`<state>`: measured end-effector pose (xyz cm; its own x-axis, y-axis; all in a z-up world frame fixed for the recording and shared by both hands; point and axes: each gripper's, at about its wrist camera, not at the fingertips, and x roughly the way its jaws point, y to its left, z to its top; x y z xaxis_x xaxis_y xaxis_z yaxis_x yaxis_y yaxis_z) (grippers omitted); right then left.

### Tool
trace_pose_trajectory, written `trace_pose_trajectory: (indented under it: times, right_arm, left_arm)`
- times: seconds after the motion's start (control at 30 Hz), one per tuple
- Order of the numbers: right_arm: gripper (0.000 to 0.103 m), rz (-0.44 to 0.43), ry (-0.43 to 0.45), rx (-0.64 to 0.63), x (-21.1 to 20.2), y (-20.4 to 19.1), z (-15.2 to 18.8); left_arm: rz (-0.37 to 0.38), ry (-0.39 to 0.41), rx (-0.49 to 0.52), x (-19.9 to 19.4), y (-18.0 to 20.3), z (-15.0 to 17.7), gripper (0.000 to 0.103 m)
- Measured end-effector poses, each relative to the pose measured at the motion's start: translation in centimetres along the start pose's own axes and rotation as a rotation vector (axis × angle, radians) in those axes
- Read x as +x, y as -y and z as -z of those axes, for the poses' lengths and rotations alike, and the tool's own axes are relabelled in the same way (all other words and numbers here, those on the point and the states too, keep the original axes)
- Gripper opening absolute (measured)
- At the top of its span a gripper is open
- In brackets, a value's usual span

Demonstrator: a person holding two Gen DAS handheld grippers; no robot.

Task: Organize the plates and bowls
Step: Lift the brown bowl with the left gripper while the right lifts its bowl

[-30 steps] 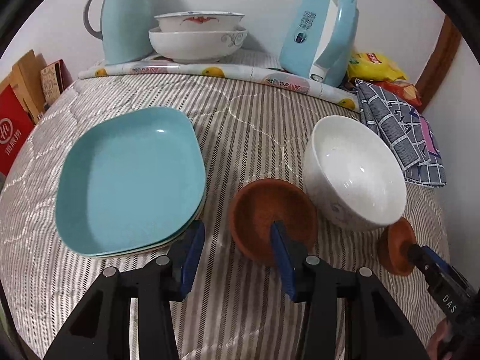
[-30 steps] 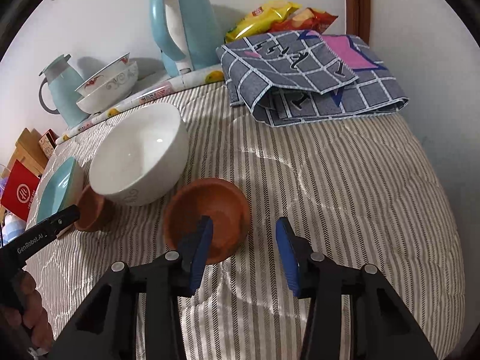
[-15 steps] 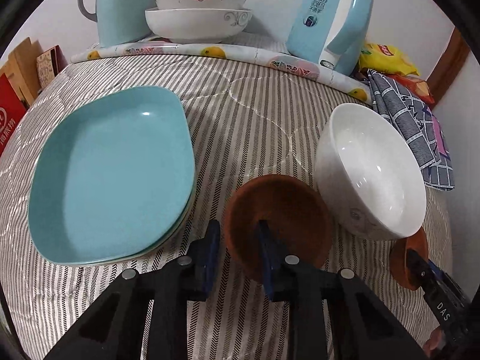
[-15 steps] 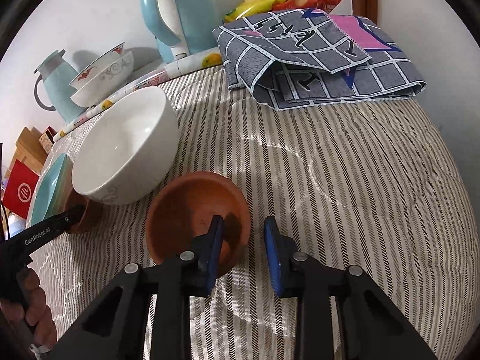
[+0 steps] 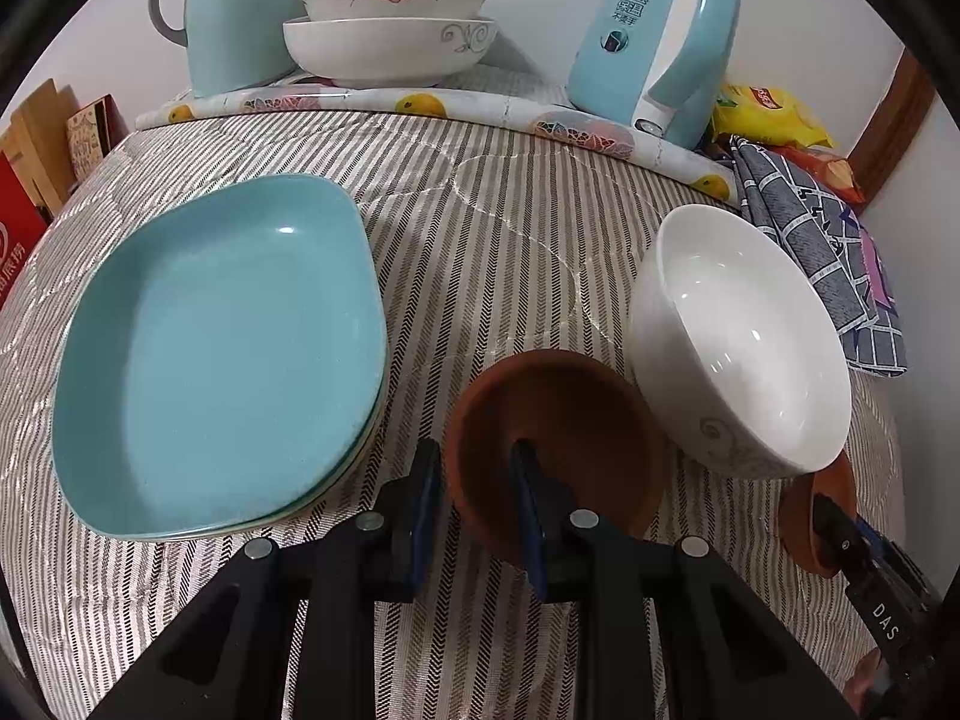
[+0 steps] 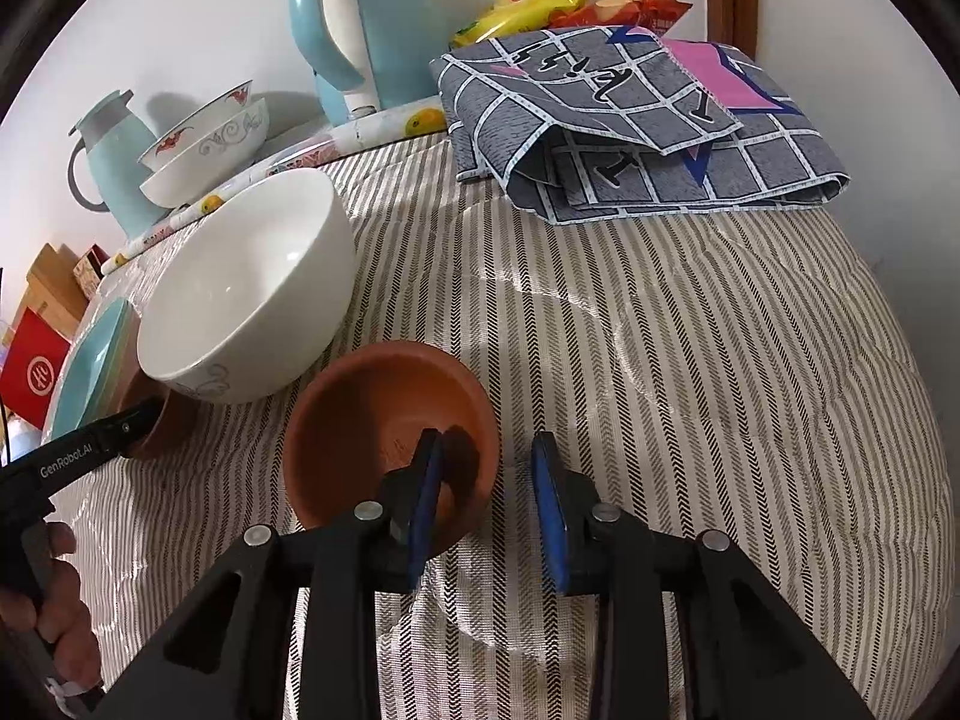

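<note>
Two small brown bowls lie on the striped bedcover. My left gripper (image 5: 474,480) is shut on the near rim of one brown bowl (image 5: 570,420), beside a big white bowl (image 5: 738,336) on its right. Stacked teal plates (image 5: 222,354) lie to its left. My right gripper (image 6: 489,474) straddles the near rim of the other brown bowl (image 6: 378,414), left finger inside, right finger outside, with a gap still showing. The white bowl (image 6: 246,288) stands just left of it.
Two stacked white patterned bowls (image 5: 390,30), a teal thermos jug (image 5: 234,12) and a teal kettle (image 5: 654,42) stand at the back by the wall. A folded checked cloth (image 6: 636,126) and snack bags (image 6: 558,0) lie at the back right. Boxes (image 5: 30,180) stand off the left edge.
Both grippers moved forward onto the rims of the brown bowls. The left jaws closed on its bowl's rim; the right jaws narrowed around the other bowl's rim.
</note>
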<state>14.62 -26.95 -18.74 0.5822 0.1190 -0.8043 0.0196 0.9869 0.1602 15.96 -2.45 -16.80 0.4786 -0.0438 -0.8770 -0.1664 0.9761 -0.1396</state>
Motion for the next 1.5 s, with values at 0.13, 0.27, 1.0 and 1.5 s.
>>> trace_pose_trajectory:
  times: [0.13,0.27,1.0,1.5]
  right_arm:
    - [0.030,0.005,0.019,-0.005,-0.1,-0.1,0.2]
    - [0.031,0.001,0.024,0.007,-0.2,0.0,0.4]
    - [0.010,0.014,0.014,0.006,-0.5,-0.8,0.0]
    - [0.008,0.031,0.068,0.024,-4.0,-1.5,0.8]
  left_arm:
    - [-0.005,0.009,0.009,0.0,0.1,0.1,0.024]
    - [-0.010,0.013,0.010,-0.1,0.2,0.2,0.024]
    - [0.054,0.018,0.028,-1.0,-0.1,-0.2,0.008]
    - [0.088,0.064,0.046,-4.6,-0.6,0.3,0.008]
